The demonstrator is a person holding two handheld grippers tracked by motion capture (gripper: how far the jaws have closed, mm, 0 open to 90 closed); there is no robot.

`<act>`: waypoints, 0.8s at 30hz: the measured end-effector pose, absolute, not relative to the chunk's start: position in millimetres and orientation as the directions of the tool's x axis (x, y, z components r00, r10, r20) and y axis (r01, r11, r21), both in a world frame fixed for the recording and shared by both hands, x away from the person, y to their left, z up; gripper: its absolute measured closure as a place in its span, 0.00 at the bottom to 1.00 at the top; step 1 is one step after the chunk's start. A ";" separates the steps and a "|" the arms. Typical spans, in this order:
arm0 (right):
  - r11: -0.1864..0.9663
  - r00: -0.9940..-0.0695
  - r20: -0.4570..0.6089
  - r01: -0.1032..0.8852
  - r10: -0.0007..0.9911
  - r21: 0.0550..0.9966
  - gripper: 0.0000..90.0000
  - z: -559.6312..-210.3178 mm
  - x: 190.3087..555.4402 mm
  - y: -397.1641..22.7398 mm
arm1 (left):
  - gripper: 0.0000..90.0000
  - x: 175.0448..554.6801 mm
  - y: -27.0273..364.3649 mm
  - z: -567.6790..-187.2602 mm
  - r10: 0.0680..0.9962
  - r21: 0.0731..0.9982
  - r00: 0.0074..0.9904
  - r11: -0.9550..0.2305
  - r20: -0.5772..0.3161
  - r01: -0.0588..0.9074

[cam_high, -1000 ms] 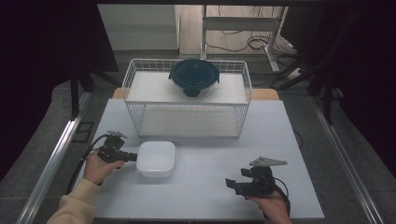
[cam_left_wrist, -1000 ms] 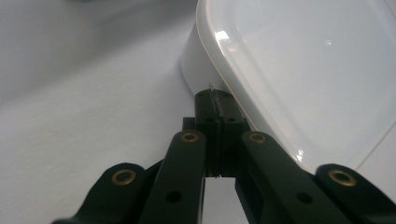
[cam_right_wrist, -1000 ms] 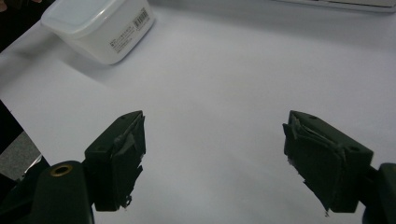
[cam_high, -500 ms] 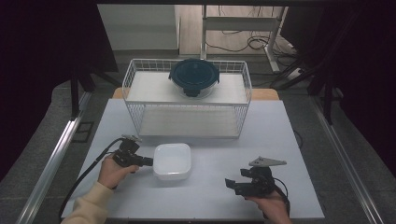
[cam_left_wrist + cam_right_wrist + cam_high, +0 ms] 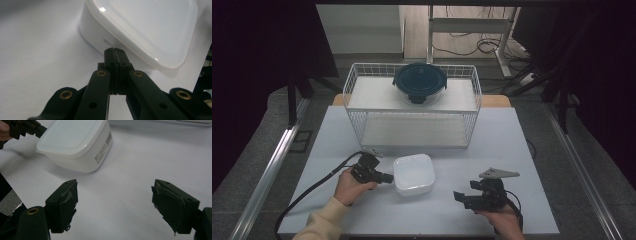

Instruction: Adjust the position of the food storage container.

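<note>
Spanning the far end of the table [image 5: 522, 150], wire basket [image 5: 412, 107], well beyond the white lidded box [image 5: 413, 173]. Right of the box, apart, right gripper [image 5: 460, 197], jaws spread, empty. Against its left wall, left gripper [image 5: 389, 177], jaws pressed together.

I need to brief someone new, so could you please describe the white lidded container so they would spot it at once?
On the pale table, in front of the wire basket, sits the white container, between the left gripper and right gripper. It is square, opaque white, unlike the round dark-lidded bowl.
</note>
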State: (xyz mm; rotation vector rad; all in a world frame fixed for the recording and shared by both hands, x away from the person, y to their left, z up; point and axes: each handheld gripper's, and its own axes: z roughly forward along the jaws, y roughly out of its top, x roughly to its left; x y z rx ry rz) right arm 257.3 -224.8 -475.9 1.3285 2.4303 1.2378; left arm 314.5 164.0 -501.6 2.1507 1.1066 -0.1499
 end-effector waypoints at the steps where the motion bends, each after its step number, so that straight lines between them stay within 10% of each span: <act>1: 0.284 -0.611 0.270 0.655 0.744 0.700 0.23 -475.5 257.3 -225.2 | 1.00 316.1 167.5 -498.5 0.685 0.544 0.621 -0.377 -0.381 0.750; 24: 0.288 -0.608 0.273 0.663 0.745 0.691 0.23 -479.8 258.9 -225.8 | 1.00 369.6 157.0 -490.5 0.680 0.595 0.672 -0.421 -0.294 0.685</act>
